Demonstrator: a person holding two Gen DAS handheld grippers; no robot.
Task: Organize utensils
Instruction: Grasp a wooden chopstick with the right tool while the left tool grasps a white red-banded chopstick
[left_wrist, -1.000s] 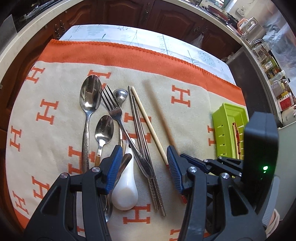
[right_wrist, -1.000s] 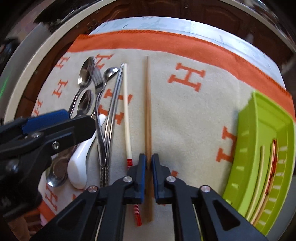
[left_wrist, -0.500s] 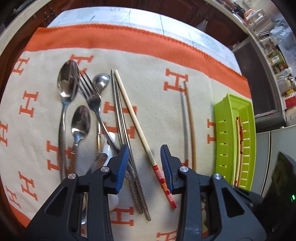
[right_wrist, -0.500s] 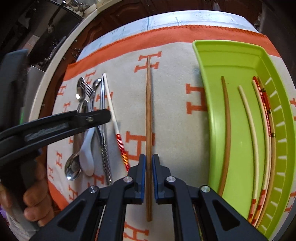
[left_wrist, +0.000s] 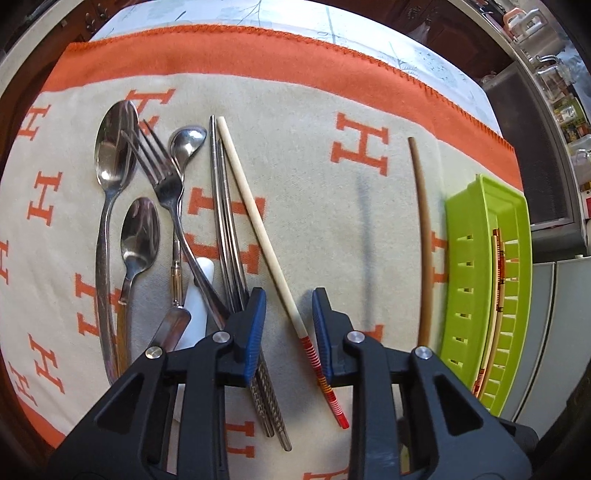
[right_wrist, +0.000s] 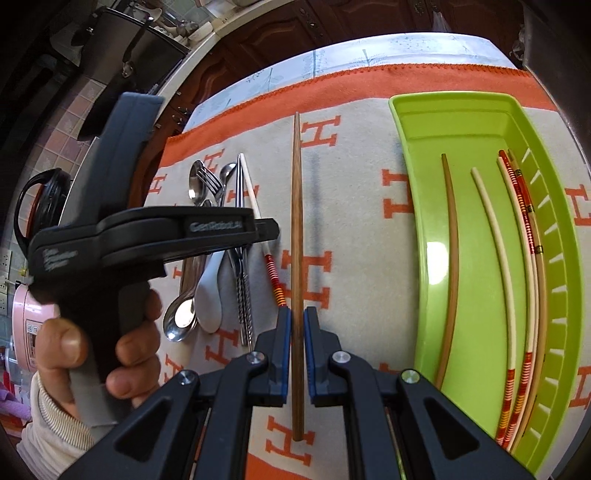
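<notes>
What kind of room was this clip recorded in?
Most likely a home kitchen. Dark wooden cabinets stand behind the table, a pot sits on the counter at the left, and the blanket on the table holds spoons, a fork and chopsticks beside a green tray.

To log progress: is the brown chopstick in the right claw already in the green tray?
Not yet. The brown chopstick, clamped in the right claw, is above the cloth, beside the tray.

The right tongs grip a brown chopstick above the cloth, beside the green tray.
</notes>
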